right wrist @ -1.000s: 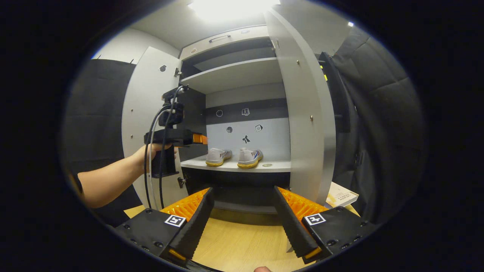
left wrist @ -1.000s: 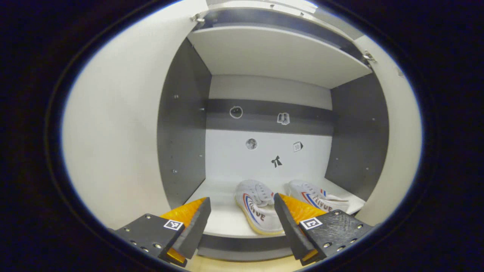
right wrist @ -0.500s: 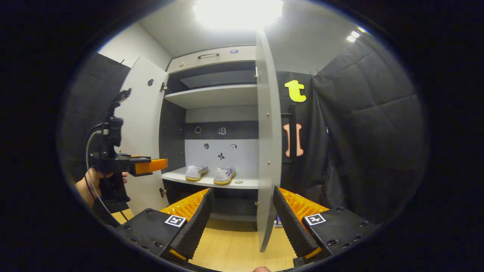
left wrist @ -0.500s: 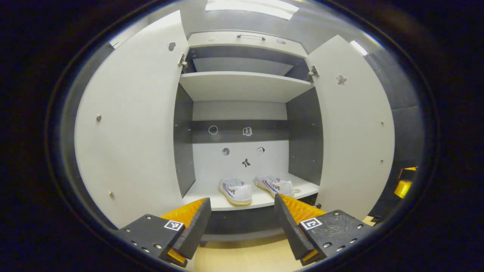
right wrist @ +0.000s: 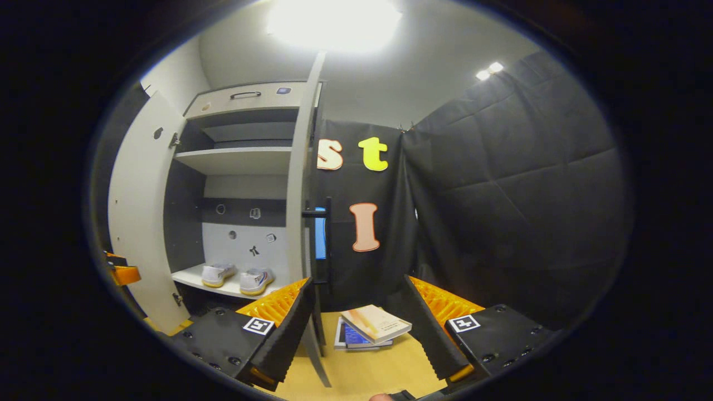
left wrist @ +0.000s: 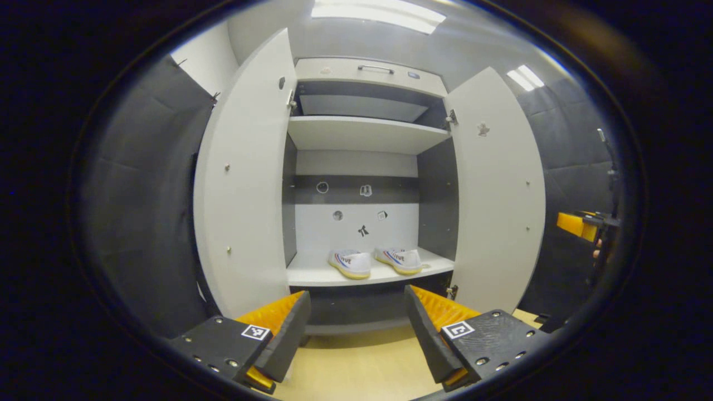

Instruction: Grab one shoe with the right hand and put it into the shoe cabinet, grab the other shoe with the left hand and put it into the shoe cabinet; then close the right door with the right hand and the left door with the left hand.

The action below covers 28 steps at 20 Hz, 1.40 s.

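Two white shoes (left wrist: 351, 263) (left wrist: 400, 259) sit side by side on the lower shelf (left wrist: 312, 275) of the shoe cabinet. Its left door (left wrist: 245, 184) and right door (left wrist: 496, 189) both stand wide open. My left gripper (left wrist: 356, 294) is open and holds nothing, well back from the cabinet and facing its middle. My right gripper (right wrist: 359, 281) is open with nothing in it and sits just past the right door's front edge (right wrist: 301, 211), near the dark handle (right wrist: 327, 245). In the right gripper view the shoes (right wrist: 216, 274) (right wrist: 255, 280) lie far left.
A couple of books (right wrist: 370, 326) lie stacked on the wooden floor (right wrist: 384, 367) behind the right door. An upper shelf (left wrist: 362, 133) and a top drawer (left wrist: 370, 69) sit above. Black cloth walls close in on both sides. The other gripper (left wrist: 579, 225) shows at the far right.
My left gripper has pulled back out of the cabinet, leaving both shoes on the shelf. My right gripper has swung right, from facing the shelf to the right door's edge and outer side.
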Available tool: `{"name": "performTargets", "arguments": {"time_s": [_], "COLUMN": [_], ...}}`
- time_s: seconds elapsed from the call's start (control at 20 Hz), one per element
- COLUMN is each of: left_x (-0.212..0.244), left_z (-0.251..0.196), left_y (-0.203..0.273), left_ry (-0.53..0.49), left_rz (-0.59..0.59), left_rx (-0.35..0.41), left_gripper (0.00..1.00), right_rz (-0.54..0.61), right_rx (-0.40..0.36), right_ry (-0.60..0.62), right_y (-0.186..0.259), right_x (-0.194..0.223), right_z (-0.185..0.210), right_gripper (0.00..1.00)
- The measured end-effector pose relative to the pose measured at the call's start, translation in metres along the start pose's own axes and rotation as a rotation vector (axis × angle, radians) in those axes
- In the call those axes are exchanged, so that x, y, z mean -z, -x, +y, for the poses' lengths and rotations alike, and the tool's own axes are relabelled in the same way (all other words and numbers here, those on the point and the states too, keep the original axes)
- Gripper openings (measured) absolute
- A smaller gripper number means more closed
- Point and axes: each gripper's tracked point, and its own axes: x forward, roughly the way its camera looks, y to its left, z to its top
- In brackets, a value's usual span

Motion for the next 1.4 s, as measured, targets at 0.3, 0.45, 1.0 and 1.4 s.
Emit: {"name": "performTargets", "arguments": {"time_s": [0.3,0.45,1.0,1.4], "left_x": [0.005,0.001,-0.014,-0.01], "left_z": [0.031,0.055,0.117,0.142], "left_y": [0.038,0.053,0.076,0.091], "left_ry": [0.055,0.065,0.077,0.054], "left_rz": [0.011,0.008,-0.042,-0.016], "left_rx": [-0.06,-0.108,-0.248,-0.327], "left_gripper": [0.96,0.95,0.96,0.95], "right_rz": [0.041,0.043,0.043,0.029], "right_rx": [0.085,0.118,-0.052,-0.216], "right_ry": [0.046,0.07,0.015,-0.011], "right_y": [-0.041,-0.045,-0.027,-0.028], "right_x": [0.011,0.011,0.01,0.012], "right_z": [-0.003,0.0,0.067,0.135], "right_gripper": [0.98,0.96,0.96,0.96]}}
